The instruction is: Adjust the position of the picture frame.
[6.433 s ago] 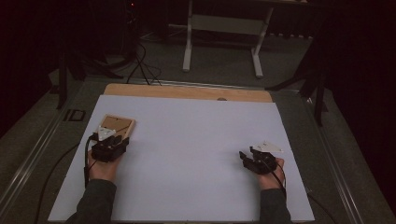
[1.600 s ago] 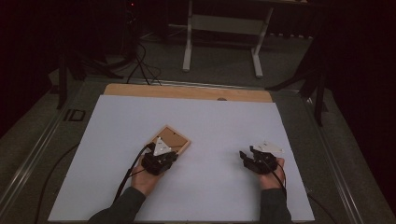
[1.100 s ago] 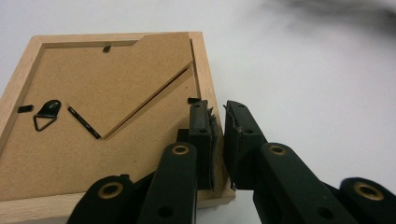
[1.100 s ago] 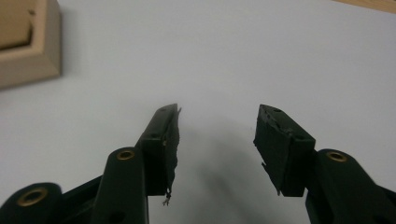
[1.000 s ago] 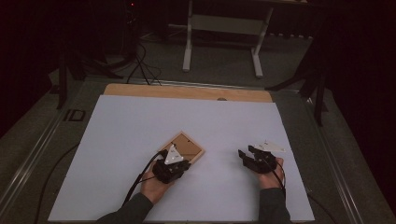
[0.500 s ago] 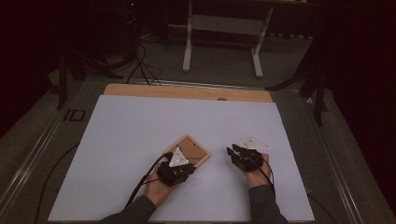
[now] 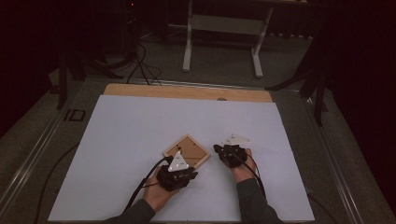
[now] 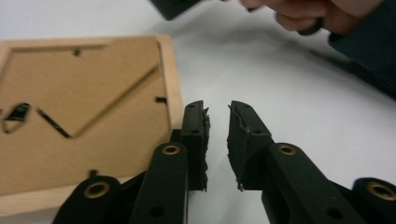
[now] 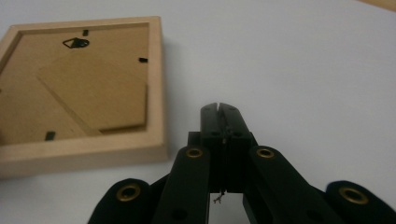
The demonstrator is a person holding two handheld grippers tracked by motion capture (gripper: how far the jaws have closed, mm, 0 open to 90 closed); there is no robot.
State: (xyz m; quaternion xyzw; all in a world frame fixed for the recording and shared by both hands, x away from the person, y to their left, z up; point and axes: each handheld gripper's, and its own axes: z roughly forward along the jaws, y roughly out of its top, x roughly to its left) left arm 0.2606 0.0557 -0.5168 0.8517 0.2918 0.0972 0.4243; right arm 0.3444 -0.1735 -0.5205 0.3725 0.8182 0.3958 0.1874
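While the picture frame [image 7: 186, 151] is lying face-down mid-surface [image 7: 116, 140], left tool [image 8: 217, 122] is sitting slightly apart beside its edge, right tool [image 9: 219, 108] closed nearby; each should be gripping an opposite rim squarely.

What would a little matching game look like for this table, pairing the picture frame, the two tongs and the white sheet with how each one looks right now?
Things:
1. wooden picture frame
2. left tongs
3. right tongs
4. white sheet

States:
A. jaws pressed together, nothing between them
B. lying back side up, hanger and backing board showing
C. jaws slightly apart, beside the frame's edge, holding nothing
D. spread flat over the table, under the frame

Pairs: 1-B, 2-C, 3-A, 4-D
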